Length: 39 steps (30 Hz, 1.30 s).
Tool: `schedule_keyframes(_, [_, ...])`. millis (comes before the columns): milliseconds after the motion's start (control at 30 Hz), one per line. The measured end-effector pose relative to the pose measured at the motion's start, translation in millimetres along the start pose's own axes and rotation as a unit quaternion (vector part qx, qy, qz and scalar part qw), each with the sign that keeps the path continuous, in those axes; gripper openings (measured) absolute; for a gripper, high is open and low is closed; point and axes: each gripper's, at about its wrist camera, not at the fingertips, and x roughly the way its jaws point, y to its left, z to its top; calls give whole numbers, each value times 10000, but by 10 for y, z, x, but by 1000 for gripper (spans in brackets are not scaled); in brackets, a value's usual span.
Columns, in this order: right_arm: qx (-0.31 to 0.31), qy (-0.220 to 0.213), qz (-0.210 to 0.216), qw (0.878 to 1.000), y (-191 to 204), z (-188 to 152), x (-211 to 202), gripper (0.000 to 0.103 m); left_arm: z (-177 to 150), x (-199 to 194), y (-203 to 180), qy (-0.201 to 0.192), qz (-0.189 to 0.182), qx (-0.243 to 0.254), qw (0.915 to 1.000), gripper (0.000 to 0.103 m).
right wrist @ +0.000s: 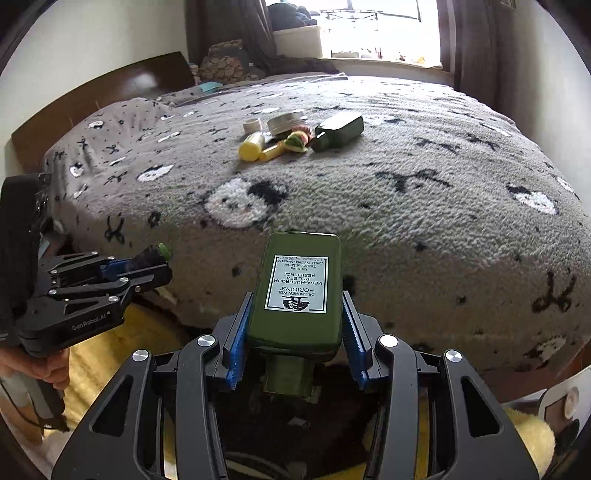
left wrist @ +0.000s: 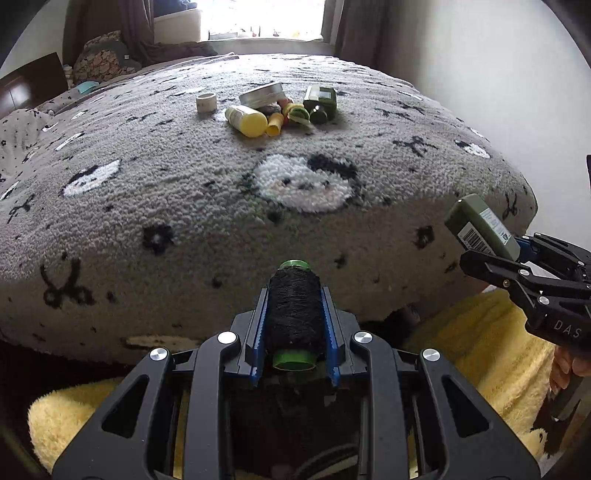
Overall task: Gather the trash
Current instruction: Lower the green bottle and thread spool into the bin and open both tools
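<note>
My left gripper (left wrist: 293, 295) is shut on a spool of black thread (left wrist: 294, 314) with green ends, held off the foot of the bed. It also shows in the right wrist view (right wrist: 147, 264). My right gripper (right wrist: 297, 314) is shut on a flat green lotion bottle (right wrist: 299, 288) with a white label; the bottle also shows in the left wrist view (left wrist: 480, 227). More trash lies in a pile mid-bed: a yellow bottle (left wrist: 246, 119), a round tin (left wrist: 263, 94), a dark green bottle (left wrist: 320, 103), a white tape roll (left wrist: 206, 102).
The bed is covered by a grey fleece blanket (left wrist: 184, 206) with black and white patterns. A yellow fluffy rug (left wrist: 491, 350) lies on the floor below both grippers. A wooden headboard (right wrist: 110, 85) and pillows are at far left, a window (left wrist: 262, 18) behind.
</note>
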Motion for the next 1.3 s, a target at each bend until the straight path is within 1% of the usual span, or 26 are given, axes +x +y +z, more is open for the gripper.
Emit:
schedule_keyframes(167, [82, 369, 142, 9992, 27, -186, 176, 45, -246, 122, -14, 325, -64, 29, 9994, 24])
schedule_keyframes(367, [211, 727, 324, 9966, 33, -357, 376, 45, -474, 292, 68, 693, -86, -103, 9975, 24])
schedule_keyframes(700, [385, 1430, 704, 9865, 59, -605, 768, 45, -797, 631, 132, 1358, -194, -152, 9904, 24])
schedule_keyframes(833, [481, 1605, 776, 9828, 56, -665, 877, 45, -895, 782, 144, 1649, -340, -238, 9854, 24])
schedule_keyframes(967, [531, 1789, 808, 9791, 60, -730, 965, 45, -939, 887, 153, 1857, -463, -274, 9811, 24])
schedule_keyframes(1300, [573, 1997, 843, 9745, 82, -769, 1156, 46, -997, 1074, 58, 2167, -562, -157, 9745, 24])
